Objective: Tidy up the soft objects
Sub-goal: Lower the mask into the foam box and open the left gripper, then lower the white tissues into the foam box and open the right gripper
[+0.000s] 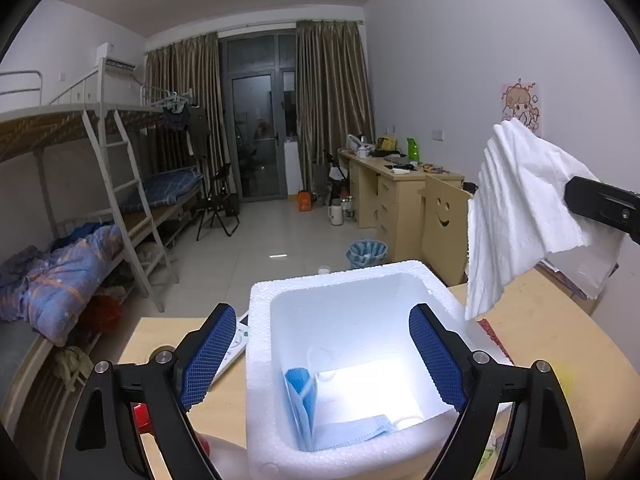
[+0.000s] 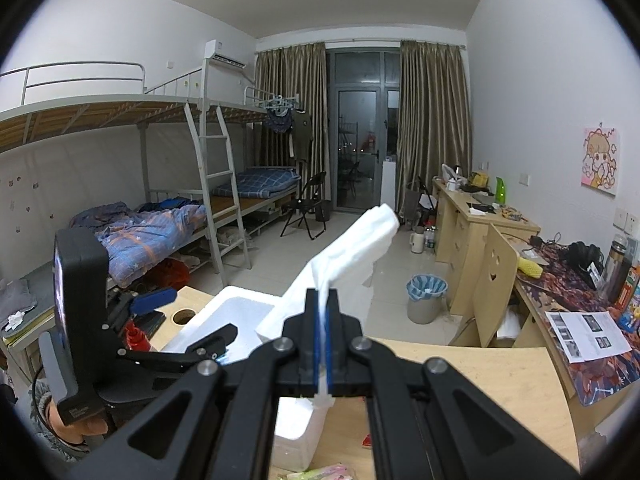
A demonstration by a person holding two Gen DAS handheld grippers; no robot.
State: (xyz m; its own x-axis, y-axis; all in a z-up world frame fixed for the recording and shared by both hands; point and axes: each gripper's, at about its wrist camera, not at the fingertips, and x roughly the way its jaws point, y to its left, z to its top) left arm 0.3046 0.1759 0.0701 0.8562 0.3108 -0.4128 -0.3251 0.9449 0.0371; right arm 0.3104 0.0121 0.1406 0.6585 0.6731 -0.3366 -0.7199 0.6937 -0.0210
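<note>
A white foam box (image 1: 260, 360) sits on the wooden table, with blue face masks (image 1: 304, 404) lying inside it. My left gripper (image 1: 322, 354) is open, its blue-padded fingers straddling the box's left wall and interior. My right gripper (image 2: 322, 300) is shut on a white tissue (image 2: 352, 240), held up in the air. The tissue (image 1: 516, 208) and the right gripper's black body (image 1: 600, 202) show at the right of the left wrist view, above and right of the box. In the right wrist view the box (image 2: 224, 316) lies below the tissue, and the left gripper (image 2: 156, 302) shows at the left.
A wooden table (image 2: 480, 376) carries the box. A flat white remote-like item (image 1: 236, 344) lies left of the box, and a round hole (image 2: 184, 316) shows in the tabletop. A chair with a smiley cut-out (image 2: 492, 276) and a cluttered desk (image 2: 580, 292) stand at right.
</note>
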